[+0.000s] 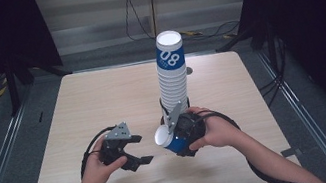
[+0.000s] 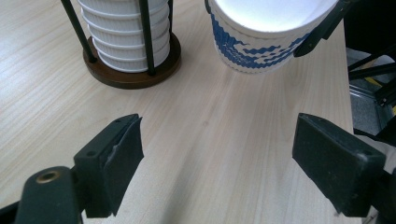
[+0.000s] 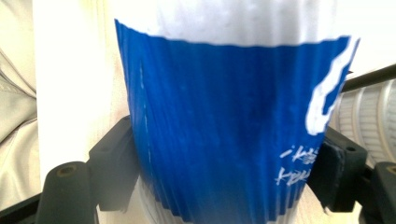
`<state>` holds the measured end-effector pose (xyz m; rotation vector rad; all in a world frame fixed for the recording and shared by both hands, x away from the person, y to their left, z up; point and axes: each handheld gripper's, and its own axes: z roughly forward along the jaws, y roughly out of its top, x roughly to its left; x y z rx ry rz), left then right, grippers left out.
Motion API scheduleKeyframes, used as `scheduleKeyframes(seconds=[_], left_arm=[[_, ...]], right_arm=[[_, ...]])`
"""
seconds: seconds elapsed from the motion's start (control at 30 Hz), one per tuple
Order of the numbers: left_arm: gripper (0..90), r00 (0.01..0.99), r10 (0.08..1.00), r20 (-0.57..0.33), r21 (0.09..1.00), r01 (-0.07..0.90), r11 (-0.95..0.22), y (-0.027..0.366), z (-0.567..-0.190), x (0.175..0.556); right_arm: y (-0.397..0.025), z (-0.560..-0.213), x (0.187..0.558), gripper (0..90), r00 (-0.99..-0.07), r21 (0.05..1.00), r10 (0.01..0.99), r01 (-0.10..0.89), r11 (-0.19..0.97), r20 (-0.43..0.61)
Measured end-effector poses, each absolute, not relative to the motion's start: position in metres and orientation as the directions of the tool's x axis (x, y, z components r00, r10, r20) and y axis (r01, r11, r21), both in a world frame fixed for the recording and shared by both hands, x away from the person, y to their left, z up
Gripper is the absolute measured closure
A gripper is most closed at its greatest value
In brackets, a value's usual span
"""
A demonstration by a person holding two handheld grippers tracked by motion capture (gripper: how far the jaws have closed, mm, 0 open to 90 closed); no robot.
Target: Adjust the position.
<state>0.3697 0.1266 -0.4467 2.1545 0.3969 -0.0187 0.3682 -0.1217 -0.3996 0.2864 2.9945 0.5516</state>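
While gripped, cup (image 1: 172,139) fills right claw (image 1: 179,137).

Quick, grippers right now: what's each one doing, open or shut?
Left gripper: open, holding nothing, above the table.
Right gripper: shut on the blue paper cup, held on its side beside the cup stack.

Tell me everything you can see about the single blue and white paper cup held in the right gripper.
The blue and white ribbed paper cup looks like corrugated paper, with a white rim band, white inside and white print. It is tipped on its side, mouth toward the left gripper, above the wooden table. The right gripper clamps its blue wall between both jaws, just in front of the tall cup stack.
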Motion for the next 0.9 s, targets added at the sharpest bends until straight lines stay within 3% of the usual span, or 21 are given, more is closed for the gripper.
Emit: scheduleKeyframes(seconds=[0.9], left_arm=[[15.9, 0.955, 0.239, -0.176, 0.809, 0.278, -0.517, 0.12, -0.442, 0.37]], right_arm=[[-0.106, -0.402, 0.369, 21.7, -0.99, 0.315, 0.137, 0.117, 0.942, -0.042]])
